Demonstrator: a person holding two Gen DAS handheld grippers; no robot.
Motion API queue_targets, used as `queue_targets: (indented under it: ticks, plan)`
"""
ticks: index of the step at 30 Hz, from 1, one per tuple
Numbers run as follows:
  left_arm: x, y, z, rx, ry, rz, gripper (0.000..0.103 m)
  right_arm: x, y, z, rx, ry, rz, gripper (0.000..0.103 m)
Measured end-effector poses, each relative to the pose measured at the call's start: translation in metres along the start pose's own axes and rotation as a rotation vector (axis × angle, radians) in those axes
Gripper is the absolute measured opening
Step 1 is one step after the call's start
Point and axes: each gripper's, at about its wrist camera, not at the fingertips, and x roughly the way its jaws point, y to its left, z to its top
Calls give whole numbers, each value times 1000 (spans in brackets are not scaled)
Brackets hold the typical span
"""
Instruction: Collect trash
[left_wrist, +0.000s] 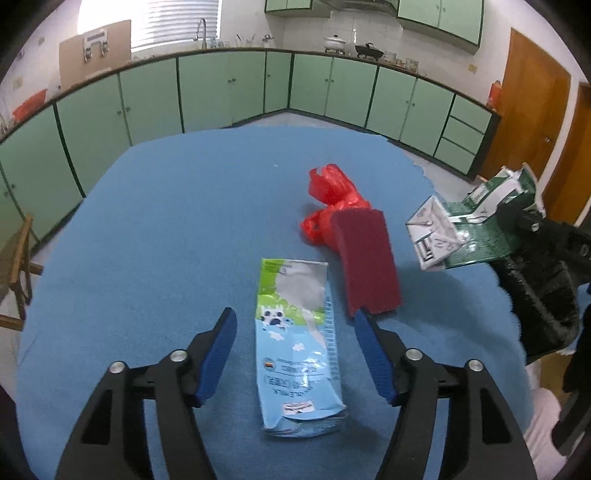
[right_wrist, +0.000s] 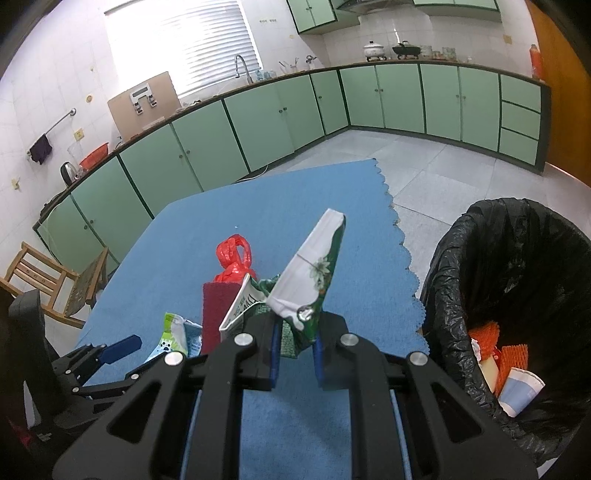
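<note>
My left gripper (left_wrist: 295, 325) is open, with its jaws either side of a flattened blue and green milk carton (left_wrist: 297, 343) lying on the blue cloth (left_wrist: 166, 240). A dark red sponge (left_wrist: 365, 262) and a crumpled red plastic bag (left_wrist: 332, 195) lie just beyond it. My right gripper (right_wrist: 295, 343) is shut on a crushed green and white carton (right_wrist: 314, 273), held up above the cloth; it also shows in the left wrist view (left_wrist: 476, 221). The left gripper's finger (right_wrist: 120, 347) shows at the lower left of the right wrist view.
A bin lined with a black bag (right_wrist: 517, 280) stands to the right of the table and holds orange netting and a paper cup (right_wrist: 521, 387). Green cabinets (left_wrist: 229, 92) run along the walls. A wooden chair (right_wrist: 48, 280) stands at the left.
</note>
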Motion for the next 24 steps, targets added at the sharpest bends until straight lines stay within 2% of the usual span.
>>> queue_targets:
  ticks: [8,9,10,14,21,22,23,24]
  plan:
    - [28,8,-5,-34,87,14,66,2,2,-1,-7,15,4,13]
    - [28,8,-5,-34,80,10,62,3,4,-1,-10,17,4,13]
    - [29,8,-4,-32,72,-2,44,3,5,-2,-12,19,4,13]
    - [28,8,2,-38,64,-36,43,4,8,-2,-16,21,7,13]
    - [-3,6,19,-39,-38,-45,39,0,7,0,-19,12,7,13]
    - [-7,5,23,-41,-51,-48,34,-1,7,1,-20,10,7,13]
    - [-11,4,28,-41,-65,-51,16,-3,7,1,-20,6,7,13]
    - [-12,3,33,-40,-66,-64,12,-3,7,1,-19,5,6,13]
